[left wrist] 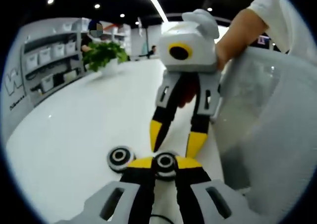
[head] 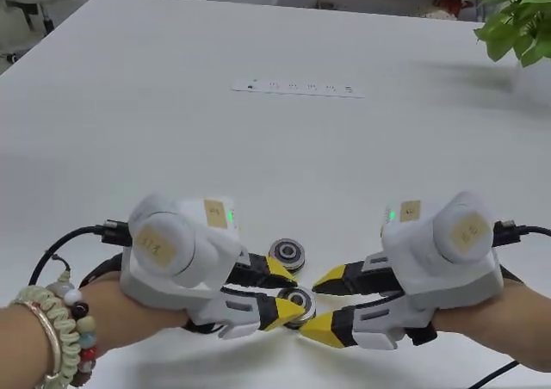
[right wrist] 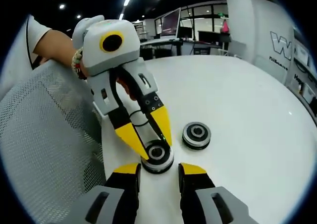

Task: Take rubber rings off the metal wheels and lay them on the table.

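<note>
Near wheel (head: 297,303) — lies flat on the table (head: 258,148), clamped in your left gripper's (head: 286,291) jaws. Right gripper (head: 317,305) — jaws apart, facing it head-on, just short of its rubber ring (right wrist: 157,168). Second wheel (head: 286,253) sits just beyond, free.

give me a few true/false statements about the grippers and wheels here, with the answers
1. The left gripper is shut on a wheel. True.
2. The right gripper holds the second wheel. False: its jaws stand open, facing the gripped wheel; the second wheel lies free on the table.
3. The two wheels are stacked. False: they lie apart, side by side.
4. A green plant stands at the table's far right. True.
5. The power strip lies between the grippers. False: it lies far across the table.
</note>
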Motion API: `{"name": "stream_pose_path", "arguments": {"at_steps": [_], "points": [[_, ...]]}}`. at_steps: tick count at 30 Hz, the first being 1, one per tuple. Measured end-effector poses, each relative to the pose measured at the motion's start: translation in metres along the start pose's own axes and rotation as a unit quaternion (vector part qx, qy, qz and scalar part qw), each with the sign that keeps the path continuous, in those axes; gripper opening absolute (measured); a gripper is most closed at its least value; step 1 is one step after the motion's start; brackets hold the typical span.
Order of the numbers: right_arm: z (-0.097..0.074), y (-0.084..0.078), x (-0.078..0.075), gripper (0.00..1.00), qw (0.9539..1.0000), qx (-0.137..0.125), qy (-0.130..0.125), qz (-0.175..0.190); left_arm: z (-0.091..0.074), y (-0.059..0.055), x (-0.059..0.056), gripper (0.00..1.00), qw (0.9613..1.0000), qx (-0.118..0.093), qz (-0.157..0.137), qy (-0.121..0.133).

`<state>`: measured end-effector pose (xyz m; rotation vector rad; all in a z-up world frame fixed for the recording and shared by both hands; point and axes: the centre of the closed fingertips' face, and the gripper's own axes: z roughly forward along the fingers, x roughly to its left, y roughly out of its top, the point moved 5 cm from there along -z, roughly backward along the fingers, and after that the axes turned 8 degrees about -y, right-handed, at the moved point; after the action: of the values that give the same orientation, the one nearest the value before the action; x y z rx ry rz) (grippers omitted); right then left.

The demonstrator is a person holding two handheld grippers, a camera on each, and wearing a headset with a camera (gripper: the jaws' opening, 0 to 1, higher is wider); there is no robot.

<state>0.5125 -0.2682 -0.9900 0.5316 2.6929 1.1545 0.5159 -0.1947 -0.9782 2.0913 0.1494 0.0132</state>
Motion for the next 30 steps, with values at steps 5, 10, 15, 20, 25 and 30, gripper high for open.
{"name": "stream_pose_path", "arguments": {"at_steps": [5, 10, 15, 20, 25, 30], "points": [[0.0008, -0.0024, -0.0003, 0.25, 1.0, 0.001, 0.001, 0.0, 0.0008, -0.0009, 0.0002, 0.15, 1.0, 0.0, 0.002, 0.001], [0.0001, -0.0025, 0.0015, 0.22, 1.0, 0.001, 0.006, -0.005, 0.0006, -0.0019, 0.0008, 0.15, 0.9998, -0.011, -0.015, 0.004], [-0.0012, -0.0031, 0.0014, 0.21, 1.0, 0.003, 0.004, -0.006, 0.0, -0.0019, 0.0001, 0.15, 0.9998, -0.013, -0.017, 0.005], [-0.0056, -0.004, -0.0015, 0.12, 1.0, 0.009, -0.001, -0.002, -0.0006, -0.0021, -0.0007, 0.14, 0.9998, -0.013, -0.016, 0.007], [-0.005, -0.0041, -0.0007, 0.1, 0.9999, 0.012, -0.004, -0.009, -0.0008, -0.0023, -0.0011, 0.14, 0.9998, -0.012, -0.016, 0.008], [-0.0048, -0.0048, -0.0025, 0.0, 0.9998, 0.016, -0.01, -0.006, -0.0013, -0.0027, -0.0025, 0.15, 0.9999, -0.005, 0.012, 0.005]]}}
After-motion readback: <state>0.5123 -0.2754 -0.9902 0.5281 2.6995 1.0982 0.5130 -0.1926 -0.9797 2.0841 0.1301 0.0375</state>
